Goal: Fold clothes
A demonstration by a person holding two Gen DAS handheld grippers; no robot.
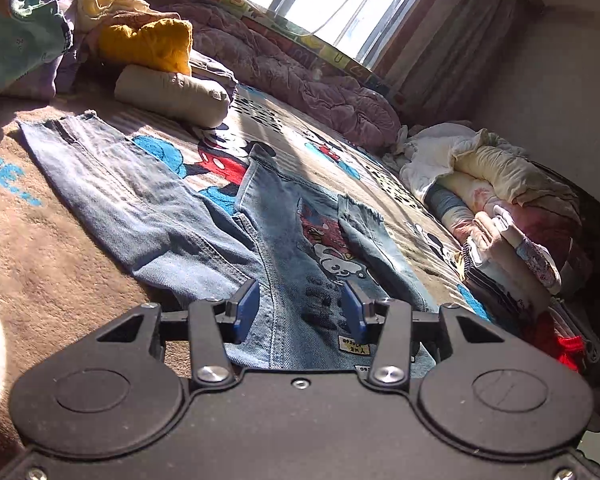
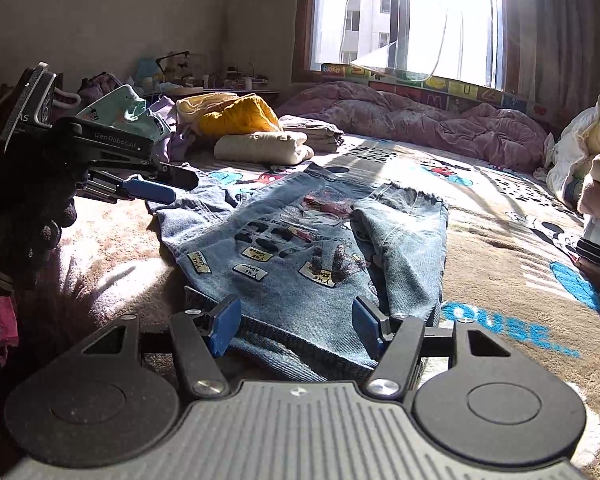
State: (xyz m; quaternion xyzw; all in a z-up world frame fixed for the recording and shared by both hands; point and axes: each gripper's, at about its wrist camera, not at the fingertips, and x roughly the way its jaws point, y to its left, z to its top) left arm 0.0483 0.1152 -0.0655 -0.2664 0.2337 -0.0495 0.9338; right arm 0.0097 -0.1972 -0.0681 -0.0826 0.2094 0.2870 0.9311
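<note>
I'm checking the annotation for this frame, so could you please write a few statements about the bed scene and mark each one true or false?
1. The blue denim jacket with cartoon patches lies spread on the printed cartoon blanket. True.
2. The right gripper is shut on the denim. False: its fingers stand apart over the hem.
3. The left gripper is open. True.
4. The mustard-yellow knitted garment lies on the jacket. False: it sits behind it, apart.
5. A rolled cream towel lies beyond the jacket. True.

Jeans (image 2: 308, 248) lie on the blanket (image 2: 500, 248), rolled towel (image 2: 264, 148) behind, quilt (image 2: 420, 120) farther back.
</note>
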